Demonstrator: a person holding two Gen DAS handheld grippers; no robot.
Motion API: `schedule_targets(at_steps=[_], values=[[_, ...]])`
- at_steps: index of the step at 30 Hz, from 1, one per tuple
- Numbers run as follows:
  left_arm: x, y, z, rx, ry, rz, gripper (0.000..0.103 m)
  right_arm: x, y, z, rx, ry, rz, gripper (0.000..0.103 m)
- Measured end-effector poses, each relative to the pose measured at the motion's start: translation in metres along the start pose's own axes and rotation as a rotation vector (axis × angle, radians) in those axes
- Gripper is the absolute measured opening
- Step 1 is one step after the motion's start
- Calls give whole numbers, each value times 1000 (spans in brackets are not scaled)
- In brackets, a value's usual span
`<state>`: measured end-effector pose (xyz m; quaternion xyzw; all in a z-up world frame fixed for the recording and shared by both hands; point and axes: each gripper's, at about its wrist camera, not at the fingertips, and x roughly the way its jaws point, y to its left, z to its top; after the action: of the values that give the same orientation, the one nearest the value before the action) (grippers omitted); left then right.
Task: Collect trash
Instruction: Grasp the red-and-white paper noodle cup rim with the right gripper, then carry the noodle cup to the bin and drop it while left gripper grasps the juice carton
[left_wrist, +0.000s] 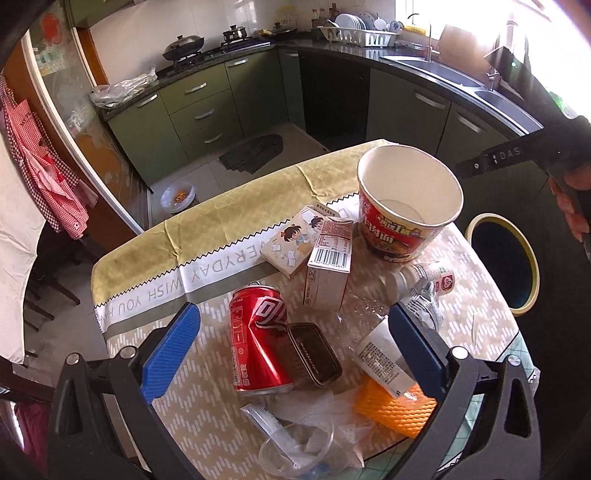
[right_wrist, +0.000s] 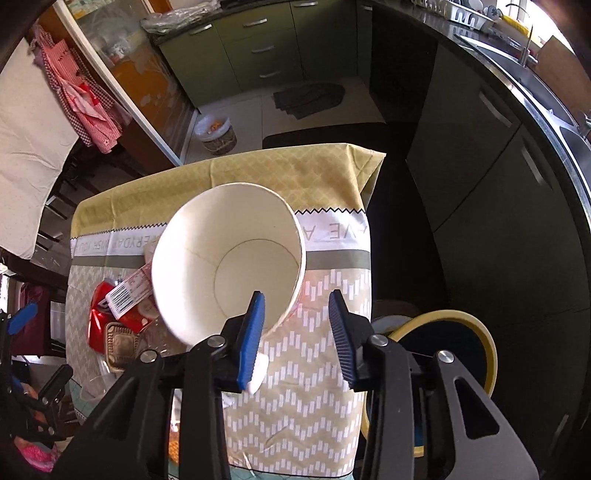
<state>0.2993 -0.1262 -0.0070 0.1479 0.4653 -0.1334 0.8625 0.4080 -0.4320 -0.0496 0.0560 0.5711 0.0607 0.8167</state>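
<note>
An empty noodle bowl (left_wrist: 408, 206) stands on the table by its right edge; in the right wrist view it (right_wrist: 229, 258) fills the middle. My right gripper (right_wrist: 297, 332) is open, its left finger (right_wrist: 251, 339) over the bowl's near rim and its right finger outside the bowl. My left gripper (left_wrist: 295, 350) is open and empty above a dented red can (left_wrist: 258, 339), a dark small tray (left_wrist: 314, 352) and a clear plastic bottle (left_wrist: 384, 332). Two small cartons (left_wrist: 328, 266) lie behind the can. A black bin with a yellow rim (left_wrist: 506, 258) stands right of the table.
An orange sponge (left_wrist: 395, 406), a clear plastic cup and wrappers (left_wrist: 295, 443) lie near the table's front edge. Green cabinets (left_wrist: 207, 110) and a sink counter ring the room. A small lined bin (right_wrist: 216, 133) stands on the floor beyond the table.
</note>
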Motion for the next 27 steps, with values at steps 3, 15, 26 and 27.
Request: schedule_targets(at_steps=[3,15,26,27], values=[[12,0,7,22,22,-3,97,23,0,15,4,37,-23,30],[45,-5,31,58,83,-26,97,79,2,37,17,142,-54,6],[66,-20,46,107,163,-22,97,44,-19,40,48,77,-19,5],[71,-23,48,116,176,-22,97,37,-25,40,57,68,-18,5]])
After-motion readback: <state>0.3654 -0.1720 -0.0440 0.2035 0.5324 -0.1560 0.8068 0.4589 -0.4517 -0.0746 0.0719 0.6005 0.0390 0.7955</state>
